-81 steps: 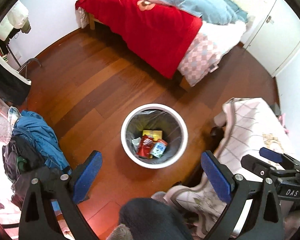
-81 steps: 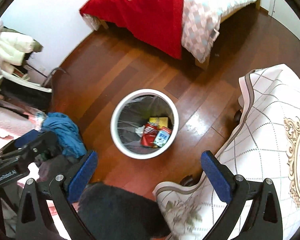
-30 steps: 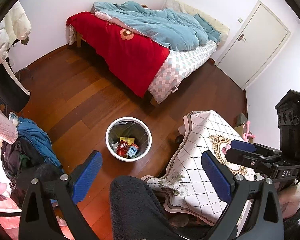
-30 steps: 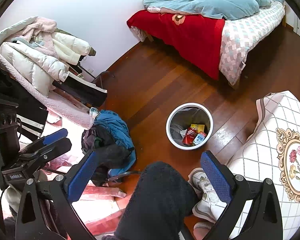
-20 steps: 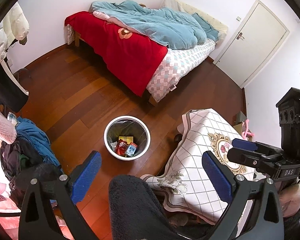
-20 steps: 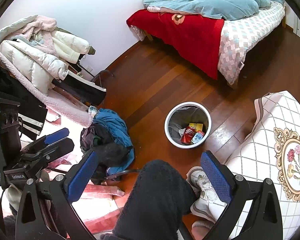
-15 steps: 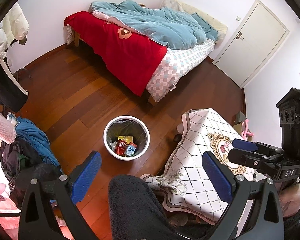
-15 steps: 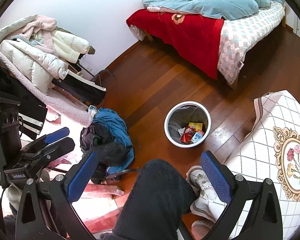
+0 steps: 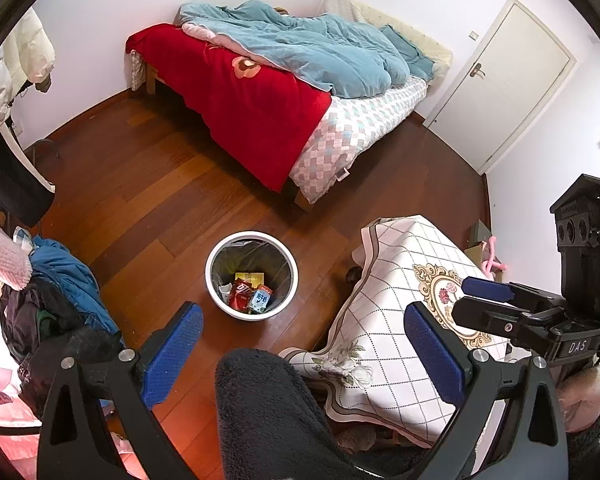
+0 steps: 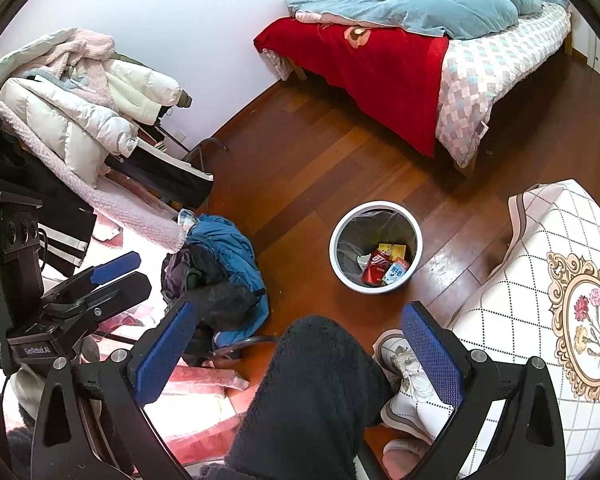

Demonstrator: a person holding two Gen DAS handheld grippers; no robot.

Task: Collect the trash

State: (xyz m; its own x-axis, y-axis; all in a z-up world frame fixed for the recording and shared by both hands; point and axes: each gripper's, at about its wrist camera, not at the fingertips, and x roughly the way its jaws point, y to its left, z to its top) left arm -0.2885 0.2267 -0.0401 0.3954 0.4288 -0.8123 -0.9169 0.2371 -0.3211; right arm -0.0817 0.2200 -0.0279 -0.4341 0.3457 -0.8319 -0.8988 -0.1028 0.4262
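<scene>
A white round trash bin (image 9: 216, 258) with a dark liner stands on the wooden floor, also in the right wrist view (image 10: 334, 240). Inside lie a red can (image 9: 239, 294), a blue-white packet (image 9: 260, 300), a yellow box (image 9: 250, 278) and a crumpled white scrap. My left gripper (image 9: 304, 348) is open and empty, held high above the floor on the near side of the bin. My right gripper (image 10: 300, 352) is open and empty, also high, with the bin ahead. Each gripper shows in the other's view, at the side.
A low table under a white checked cloth (image 9: 412, 312) stands right of the bin. A bed with red and blue covers (image 9: 268, 92) is beyond. Piled clothes (image 10: 216, 276) and coats (image 10: 72, 104) are on the left. A white door (image 9: 504, 80) is far right. The person's dark-trousered leg (image 10: 312, 392) is below.
Both grippers rose well away from the bin over the last few seconds, so it looks much smaller. In the last second the views have barely shifted. Both stayed open and empty.
</scene>
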